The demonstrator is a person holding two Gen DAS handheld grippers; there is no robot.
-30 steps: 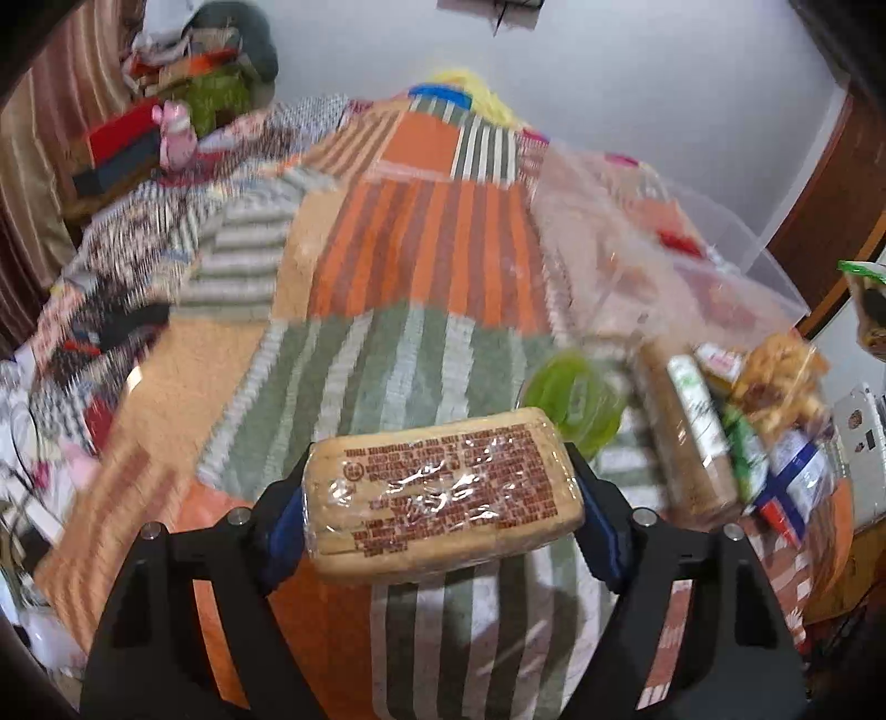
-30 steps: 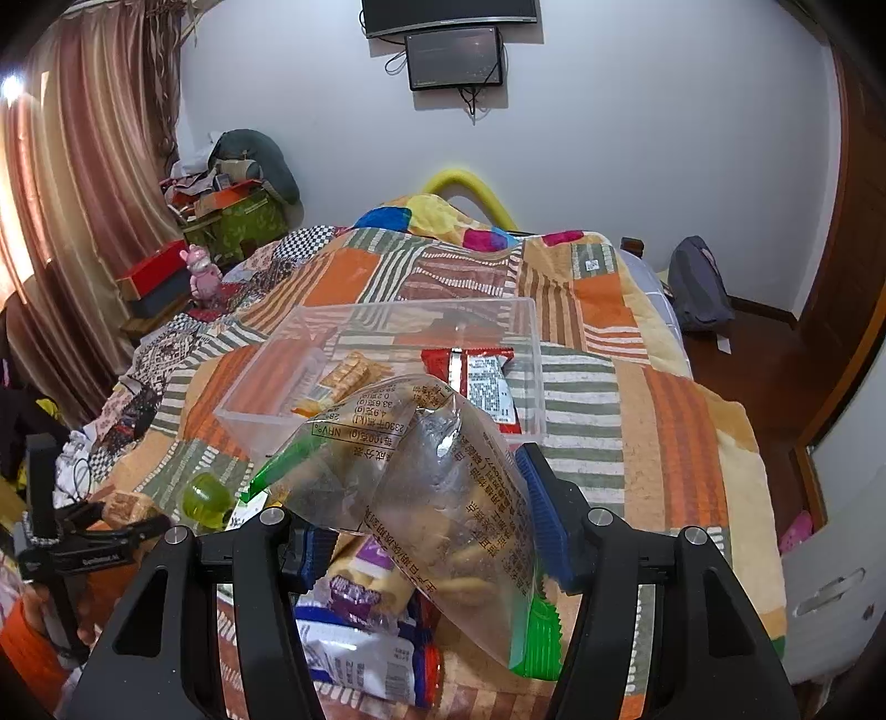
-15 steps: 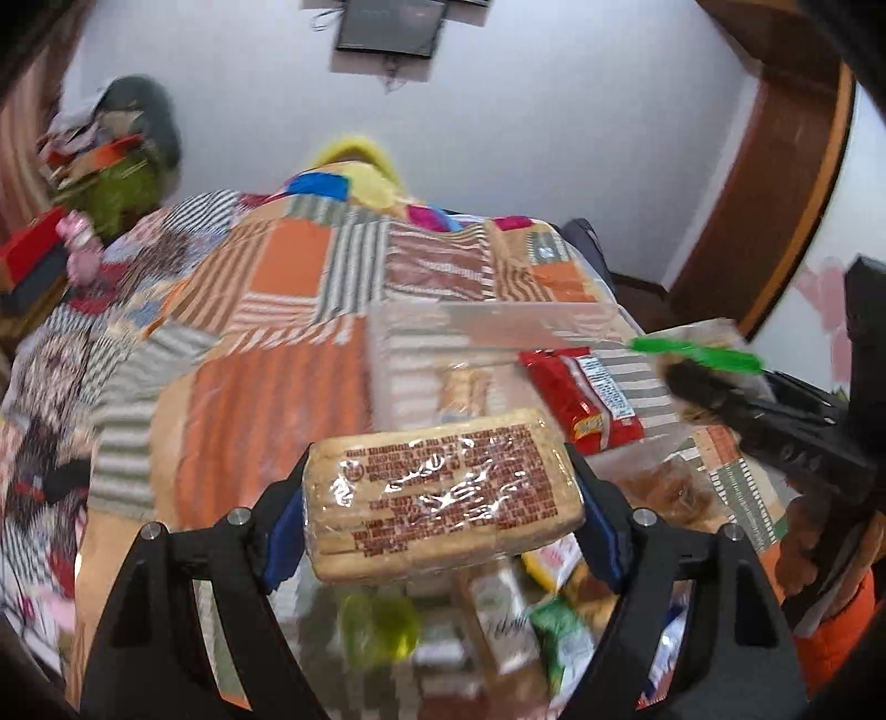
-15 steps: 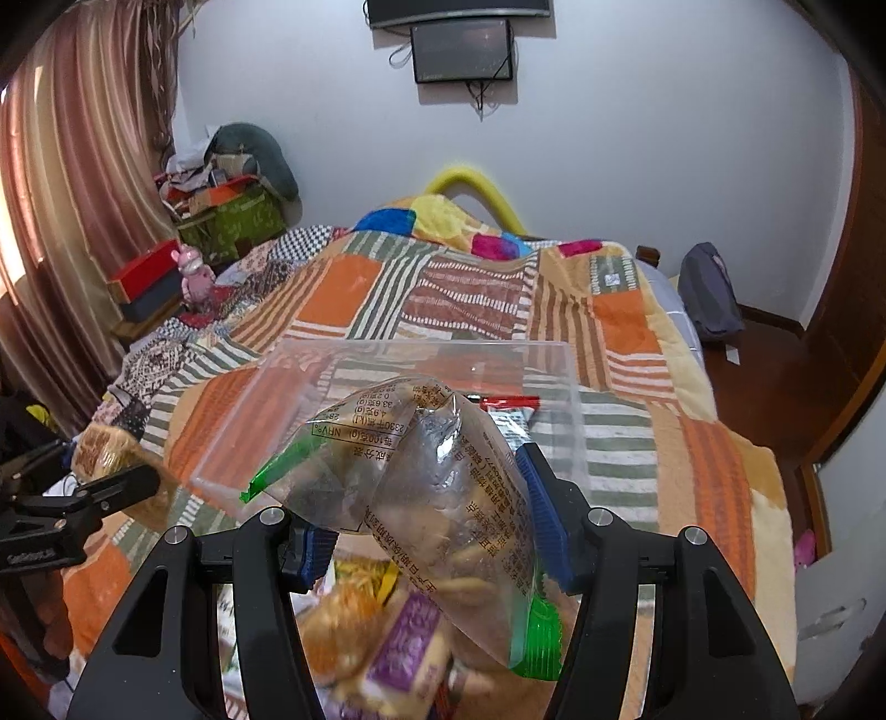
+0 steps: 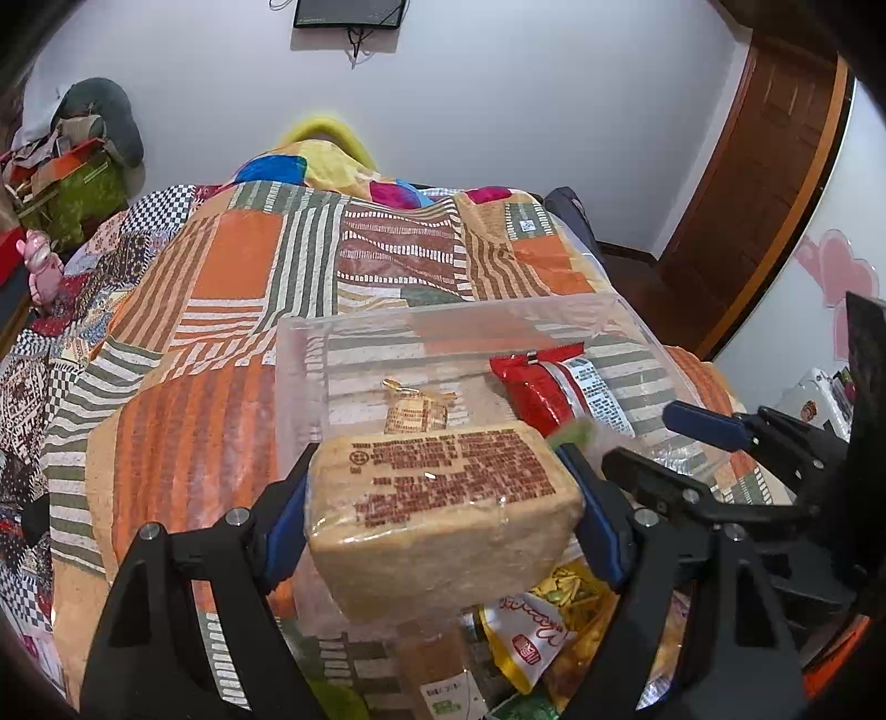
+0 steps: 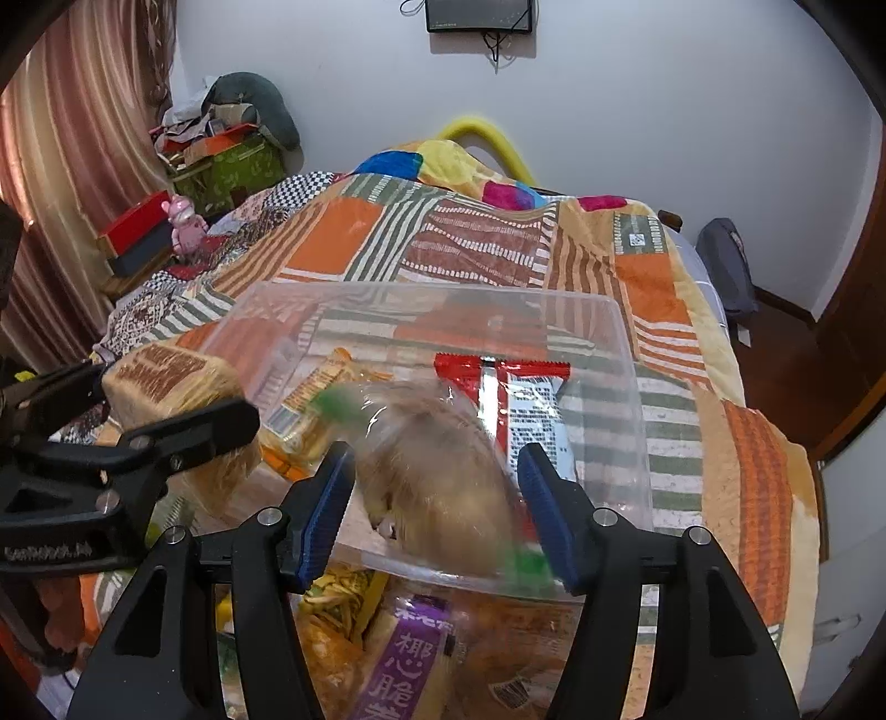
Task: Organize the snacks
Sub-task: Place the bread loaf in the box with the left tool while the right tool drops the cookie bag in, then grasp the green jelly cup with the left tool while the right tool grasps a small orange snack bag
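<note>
Left gripper [image 5: 440,498] clamped on wrapped cracker block [image 5: 443,498], held above near-left corner of clear bin [image 6: 631,354]. Right gripper [image 6: 434,501] spread apart, clear snack bag [image 6: 437,471] blurred between jaws (probably dropping). Risks: bag catches bin's near rim, spills onto loose packets [image 6: 410,659]; grippers collide, being close together.

A patchwork quilt [image 6: 498,243] covers the bed; a dark screen [image 6: 479,15] hangs on the wall.

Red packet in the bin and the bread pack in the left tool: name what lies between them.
In the left wrist view, a small tan wrapped snack lies on the clear bin floor between the bread pack and the red packet.
</note>
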